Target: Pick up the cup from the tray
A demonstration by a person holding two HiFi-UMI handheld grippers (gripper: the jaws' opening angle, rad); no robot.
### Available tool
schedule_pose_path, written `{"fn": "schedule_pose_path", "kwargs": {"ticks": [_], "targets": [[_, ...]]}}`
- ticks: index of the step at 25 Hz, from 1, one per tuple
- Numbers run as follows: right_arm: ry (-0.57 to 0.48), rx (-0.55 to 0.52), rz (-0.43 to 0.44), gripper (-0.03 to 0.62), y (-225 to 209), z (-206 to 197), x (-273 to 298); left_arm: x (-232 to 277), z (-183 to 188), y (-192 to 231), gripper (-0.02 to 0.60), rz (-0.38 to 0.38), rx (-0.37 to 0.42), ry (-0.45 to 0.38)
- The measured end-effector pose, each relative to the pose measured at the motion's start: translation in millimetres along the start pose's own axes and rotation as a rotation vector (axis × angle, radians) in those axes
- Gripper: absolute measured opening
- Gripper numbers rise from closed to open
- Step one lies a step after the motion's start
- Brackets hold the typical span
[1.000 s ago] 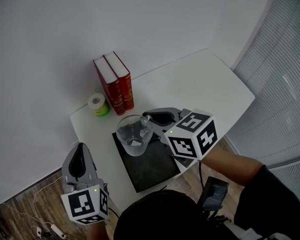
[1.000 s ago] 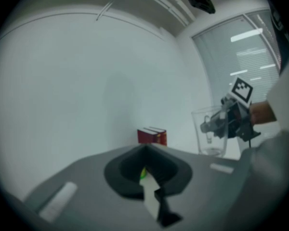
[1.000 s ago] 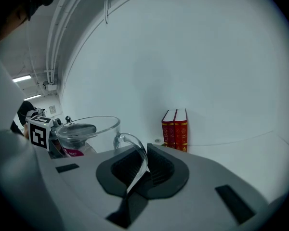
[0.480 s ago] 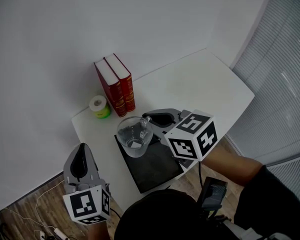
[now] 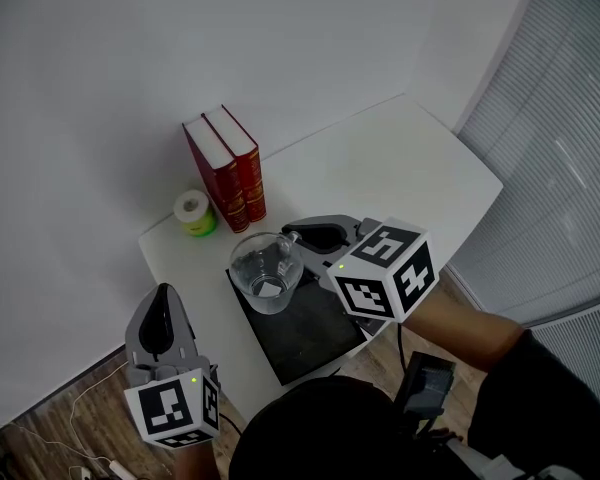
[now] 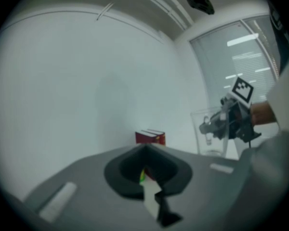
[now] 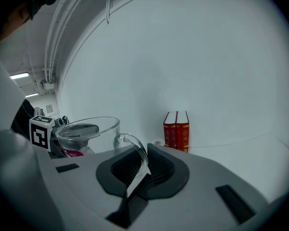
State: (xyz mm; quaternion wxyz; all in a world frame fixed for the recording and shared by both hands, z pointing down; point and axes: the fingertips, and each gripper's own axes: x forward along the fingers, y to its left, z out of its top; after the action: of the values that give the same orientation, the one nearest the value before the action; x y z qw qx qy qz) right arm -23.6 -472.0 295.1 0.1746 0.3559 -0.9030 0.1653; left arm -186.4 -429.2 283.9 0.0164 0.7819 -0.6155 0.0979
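Note:
A clear glass cup (image 5: 267, 271) with a handle hangs over the left end of the black tray (image 5: 315, 340). My right gripper (image 5: 298, 248) is shut on the cup's handle (image 7: 136, 150), which passes between the ribbed pads in the right gripper view. The cup's rim (image 7: 86, 127) stands left of the jaws there. My left gripper (image 5: 161, 300) is low at the left, off the table's corner and apart from the cup, with its jaws together and nothing between them. From the left gripper view, the cup (image 6: 209, 134) shows at the right, held by the right gripper (image 6: 233, 120).
Two red books (image 5: 227, 168) stand upright at the back of the white table (image 5: 400, 178), beside a green and white roll (image 5: 194, 211). Window blinds (image 5: 560, 158) run along the right. Wooden floor and cables lie below the left gripper.
The cup stays held in the right gripper at about the same spot over the tray. Only the head view has shifted slightly.

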Motion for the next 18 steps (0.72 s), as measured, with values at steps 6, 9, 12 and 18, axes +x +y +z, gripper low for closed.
{"fn": "schedule_pose_path", "kwargs": {"ticks": [6, 9, 12, 18], "targets": [[-0.002, 0.005, 0.003, 0.041, 1.2, -2.2, 0.4, 0.4, -1.8, -0.1, 0.002, -0.002, 0.001, -0.001], [0.002, 0.005, 0.003, 0.043, 1.2, -2.0, 0.8, 0.9, 0.0, -0.3, 0.002, -0.003, -0.001, -0.002], [0.007, 0.004, 0.004, 0.043, 2.7, -2.6, 1.7, 0.0, -1.3, -0.4, 0.002, -0.006, -0.004, -0.002], [0.005, 0.001, 0.013, 0.044, 4.7, -0.3, 1.7, -2.4, 0.1, 0.9, 0.000, 0.002, -0.002, -0.001]]}}
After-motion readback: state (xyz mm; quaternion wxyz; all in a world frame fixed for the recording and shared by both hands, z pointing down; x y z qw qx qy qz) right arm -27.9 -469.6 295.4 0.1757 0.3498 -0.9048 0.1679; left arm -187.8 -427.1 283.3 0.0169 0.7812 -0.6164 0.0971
